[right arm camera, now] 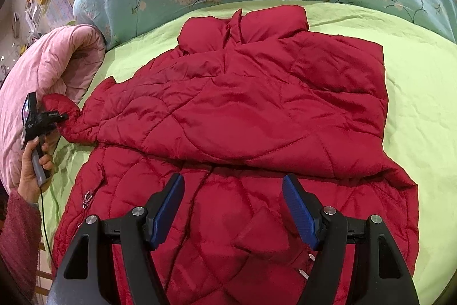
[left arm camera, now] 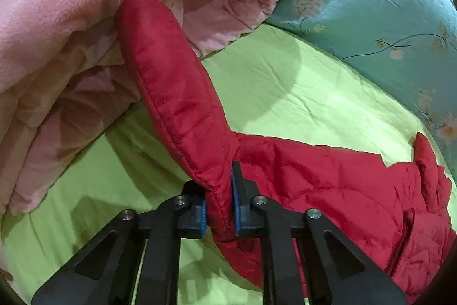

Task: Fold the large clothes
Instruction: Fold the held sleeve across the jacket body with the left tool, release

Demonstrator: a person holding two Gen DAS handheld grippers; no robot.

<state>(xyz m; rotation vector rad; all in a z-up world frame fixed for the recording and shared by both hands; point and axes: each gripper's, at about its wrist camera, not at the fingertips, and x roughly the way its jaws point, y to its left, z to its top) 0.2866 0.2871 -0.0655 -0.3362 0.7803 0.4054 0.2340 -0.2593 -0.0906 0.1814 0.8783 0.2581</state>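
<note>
On the green sheet (right arm camera: 414, 105), one red jacket (right arm camera: 242, 110), two quilts

Both fisheye views are bright and evenly lit, colours vivid. Soft shadows fall on the green sheet (left arm camera: 300, 93). Edges bow strongly and darken into black corners; slight softness throughout.
</note>
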